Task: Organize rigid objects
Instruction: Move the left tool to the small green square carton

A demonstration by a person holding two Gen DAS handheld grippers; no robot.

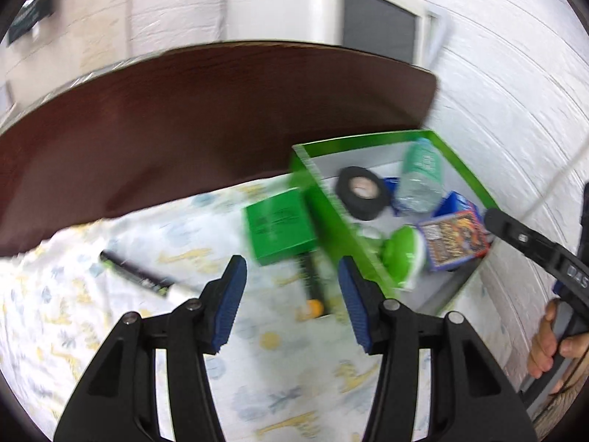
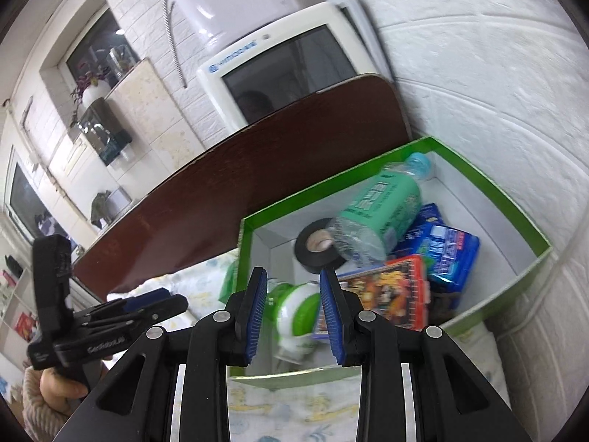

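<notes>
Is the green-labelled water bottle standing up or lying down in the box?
Lying down. The bottle rests on its side across the tape roll and packets in the green box, cap toward the far corner.

Even, bright indoor light, soft shadows only. Both views bulge fisheye-fashion — black corners, the brown table (image 1: 228, 110) edge bowed. The left view is smeared by motion: the green box (image 1: 467, 173) wall just ahead of the tongs streaks, the cloth (image 1: 73, 313) print blurs. The right view is sharper — faint glare on the monitor (image 2: 291, 70) beyond.
</notes>
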